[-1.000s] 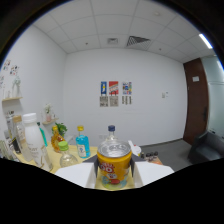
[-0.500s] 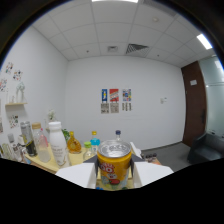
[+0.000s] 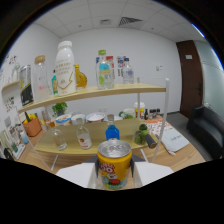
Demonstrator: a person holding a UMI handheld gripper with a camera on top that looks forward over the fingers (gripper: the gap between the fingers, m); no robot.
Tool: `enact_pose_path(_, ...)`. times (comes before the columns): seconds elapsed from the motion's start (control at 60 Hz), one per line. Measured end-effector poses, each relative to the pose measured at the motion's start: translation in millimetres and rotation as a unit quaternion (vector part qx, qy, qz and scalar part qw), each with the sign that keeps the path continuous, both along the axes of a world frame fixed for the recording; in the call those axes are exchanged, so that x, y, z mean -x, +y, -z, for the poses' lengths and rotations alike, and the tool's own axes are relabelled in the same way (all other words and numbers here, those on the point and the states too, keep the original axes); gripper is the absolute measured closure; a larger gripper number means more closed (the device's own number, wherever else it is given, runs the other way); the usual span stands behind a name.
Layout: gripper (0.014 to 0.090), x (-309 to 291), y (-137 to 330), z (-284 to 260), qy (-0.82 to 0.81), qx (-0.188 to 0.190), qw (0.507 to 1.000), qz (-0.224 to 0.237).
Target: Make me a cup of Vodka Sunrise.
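Note:
A yellow drink can (image 3: 114, 164) with a silver pull-tab top stands upright between my two white fingers (image 3: 77, 176), which press on both its sides. My gripper (image 3: 114, 176) is shut on it. Beyond the can is a two-level wooden shelf (image 3: 145, 90). On its top board stand a tall white bottle (image 3: 65, 67), an amber bottle (image 3: 80, 77), a clear bottle with a green cap (image 3: 103, 70) and another clear bottle (image 3: 128, 71). A blue-capped bottle (image 3: 112, 132) is just ahead of the can on the lower board.
The lower board also holds small glass bottles (image 3: 83, 137), bowls (image 3: 80, 119) and green limes (image 3: 141, 134). An orange pot (image 3: 32, 125) sits to the left of the shelf. Paper (image 3: 172, 137) lies on the table to the right, and a black chair (image 3: 207, 127) stands beyond it.
The view has tipped down and closed in on the shelf, which now fills the scene ahead. The can stays held between the fingers.

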State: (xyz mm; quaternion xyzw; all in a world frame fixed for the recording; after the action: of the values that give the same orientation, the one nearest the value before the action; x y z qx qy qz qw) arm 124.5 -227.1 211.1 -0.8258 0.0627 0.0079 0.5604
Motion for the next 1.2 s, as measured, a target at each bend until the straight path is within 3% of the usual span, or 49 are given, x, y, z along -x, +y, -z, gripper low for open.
enact_pose_path(0.233, 0.054, 0.6, 9.7, 27.4, -0.157, 0.031, 0.987, -0.019)
enact_pose_path(0.417, 0.0542, 2.2, 17.8, 27.9, -0.364, 0.039, 0.928, -0.065)
enact_pose_path(0.65, 0.0546, 15.7, 25.7, 27.0, -0.6, 0.032, 0.785, -0.151)
enact_pose_path(0.967, 0.054, 44.5, 32.7, 16.6, -0.836, 0.009, 0.5, -0.225)
enact_pose_path(1.1, 0.0543, 45.1, 34.9, 19.7, -0.86, 0.023, 0.454, -0.233)
enact_pose_path(1.2, 0.0542, 44.4, 33.5, 20.2, -0.851, 0.028, 0.472, -0.23)
